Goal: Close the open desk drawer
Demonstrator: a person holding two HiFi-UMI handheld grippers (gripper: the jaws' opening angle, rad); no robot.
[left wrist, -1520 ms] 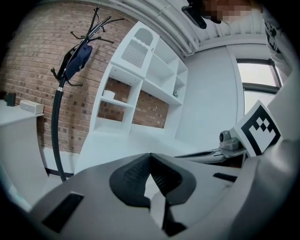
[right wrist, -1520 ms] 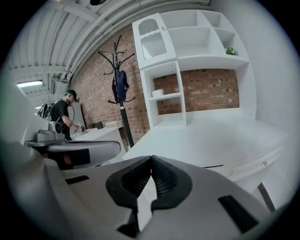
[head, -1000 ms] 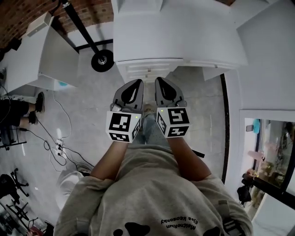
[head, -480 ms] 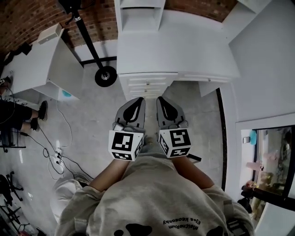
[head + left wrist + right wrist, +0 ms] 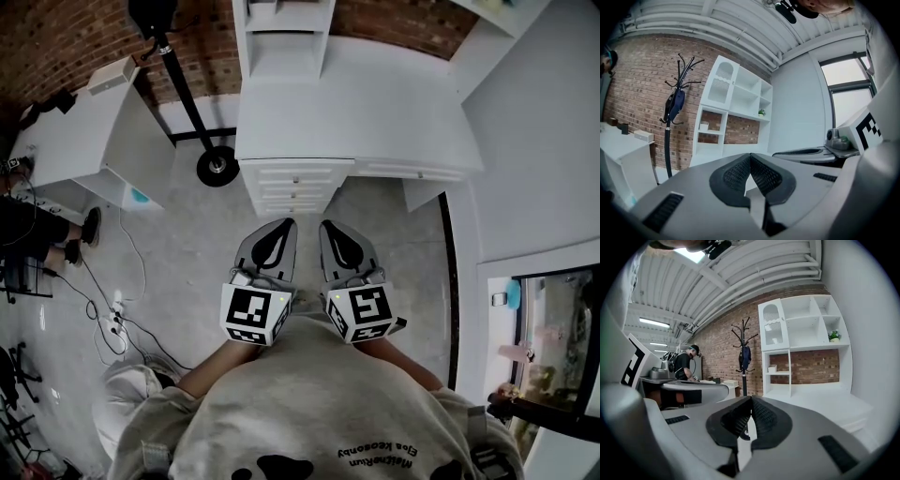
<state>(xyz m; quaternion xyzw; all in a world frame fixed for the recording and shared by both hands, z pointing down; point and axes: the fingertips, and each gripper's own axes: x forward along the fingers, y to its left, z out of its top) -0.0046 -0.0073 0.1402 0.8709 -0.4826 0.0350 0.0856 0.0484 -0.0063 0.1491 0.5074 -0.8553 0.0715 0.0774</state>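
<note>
Brick wall (image 5: 202,56) at the back, grey floor (image 5: 187,253), white desk (image 5: 356,112) up against the wall. The drawers (image 5: 298,186) are a stack under the desk's front edge, with their fronts facing you.

Both grippers are out in front of your chest, side by side and pointing at that stack. The left gripper (image 5: 282,228) has its jaws pinched right together, pads meeting, and there's nothing in them. Same for the right gripper (image 5: 331,228): closed up and empty.

The relation that matters is that the drawers lie dead ahead of both tips, well apart from them, with bare floor between. The stack's middle falls between the two grippers, so neither hand looks nearer to me. Take your pick.

Each drawer front has its long axis running left to right across your view. The slide direction is away from you, toward the wall, so I reckon any push goes straight forward along the line the jaws already point.

From the head view I honestly can't tell which drawer is sticking out, since the fronts look close to flush from up here. Mind the coat stand (image 5: 217,166) just left of the stack.
</note>
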